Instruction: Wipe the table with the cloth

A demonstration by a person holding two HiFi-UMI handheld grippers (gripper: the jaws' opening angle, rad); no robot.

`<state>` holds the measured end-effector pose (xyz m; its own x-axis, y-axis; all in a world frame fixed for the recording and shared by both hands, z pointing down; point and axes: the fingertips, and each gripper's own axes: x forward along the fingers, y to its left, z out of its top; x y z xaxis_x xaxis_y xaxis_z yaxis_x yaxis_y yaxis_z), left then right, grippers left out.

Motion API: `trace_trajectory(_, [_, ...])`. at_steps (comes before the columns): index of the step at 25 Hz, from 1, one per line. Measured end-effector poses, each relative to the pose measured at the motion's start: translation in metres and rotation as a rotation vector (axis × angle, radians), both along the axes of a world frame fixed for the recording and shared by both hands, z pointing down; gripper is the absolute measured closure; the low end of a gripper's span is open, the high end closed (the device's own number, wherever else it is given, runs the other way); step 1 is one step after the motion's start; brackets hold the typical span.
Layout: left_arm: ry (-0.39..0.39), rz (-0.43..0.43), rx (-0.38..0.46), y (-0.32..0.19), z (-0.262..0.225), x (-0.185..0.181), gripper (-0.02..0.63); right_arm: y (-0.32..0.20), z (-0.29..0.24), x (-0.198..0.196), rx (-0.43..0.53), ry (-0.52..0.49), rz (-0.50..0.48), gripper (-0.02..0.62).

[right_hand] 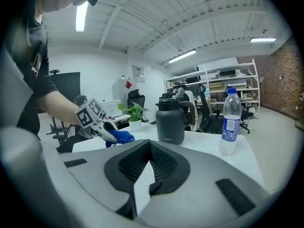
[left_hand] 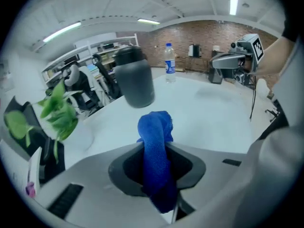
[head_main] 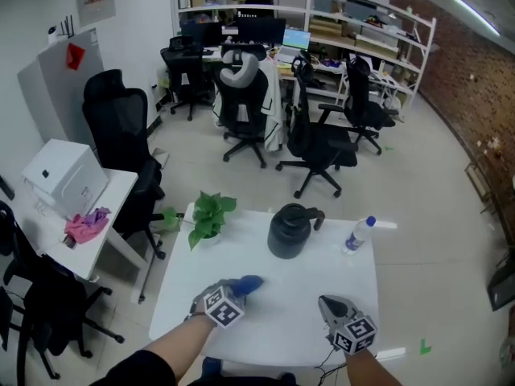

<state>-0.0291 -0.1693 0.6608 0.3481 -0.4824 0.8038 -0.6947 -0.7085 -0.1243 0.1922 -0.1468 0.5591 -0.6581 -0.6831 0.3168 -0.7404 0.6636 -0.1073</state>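
Head view: the left gripper point(head_main: 235, 292) is low over the near left part of the white bench point(head_main: 282, 328), with the blue cloth point(head_main: 246, 283) bunched at its tip and lying on or just above the surface. The right gripper point(head_main: 328, 302) hovers over the near right part, well apart from the cloth. A dark jug point(head_main: 290, 230), a water bottle point(head_main: 360, 234) and a potted plant point(head_main: 208, 215) stand along the far side.

Left gripper view: the jaws are clamped on the cloth, which runs up between them as a thick fold and spills out past the tips toward the jug. So picking up the cloth appears done. The bench ahead looks evenly white, with no spill or wipe trail, so how much has been wiped cannot be told.

Right gripper view: the jaws are brought together at the tips with nothing between them, and only a sliver of bench shows below. This gripper takes no part in the wiping now.

Judging from all three views, the sweeps across the open middle and right of the bench, and around the three standing things, may well remain
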Motion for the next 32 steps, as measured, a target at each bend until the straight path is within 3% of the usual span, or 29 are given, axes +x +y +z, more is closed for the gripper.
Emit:
trace_trajectory(7, [-0.083, -0.356, -0.019, 0.081, 0.023, -0.193, 0.523, 0.003, 0.009, -0.021, -0.024, 0.028, -0.038, 0.584])
trace_trajectory(10, [-0.098, -0.46, -0.033, 0.112, 0.037, -0.24, 0.523, 0.002, 0.01, -0.031, -0.032, 0.036, -0.046, 0.584])
trace_trajectory(12, [-0.123, -0.482, -0.052, 0.128, 0.05, -0.258, 0.523, -0.001, 0.01, -0.038, -0.038, 0.033, -0.047, 0.584])
trace_trajectory(17, [-0.189, -0.451, -0.05, 0.142, 0.069, -0.264, 0.52, -0.002, 0.006, -0.053, -0.041, 0.035, -0.06, 0.584])
trace_trajectory(21, [-0.177, -0.437, -0.077, 0.142, 0.069, -0.262, 0.516, 0.001, 0.003, -0.059, -0.037, 0.034, -0.063, 0.584])
trace_trajectory(23, [-0.126, -0.428, -0.11, 0.145, 0.067, -0.254, 0.463, 0.003, 0.0, -0.057, -0.034, 0.032, -0.065, 0.584])
trace_trajectory(25, [-0.086, -0.409, -0.122, 0.147, 0.06, -0.245, 0.335, 0.004, -0.004, -0.054, -0.029, 0.028, -0.065, 0.584])
trace_trajectory(26, [-0.083, -0.399, -0.111, 0.147, 0.053, -0.242, 0.286, 0.005, -0.005, -0.051, -0.028, 0.024, -0.061, 0.584])
trace_trajectory(30, [-0.07, -0.394, 0.035, 0.122, 0.0, -0.235, 0.279, 0.007, -0.01, -0.035, -0.021, 0.001, -0.036, 0.584])
trace_trajectory(32, [0.022, -0.39, 0.157, 0.099, -0.045, -0.218, 0.3, 0.01, -0.013, -0.028, -0.019, -0.012, -0.03, 0.584])
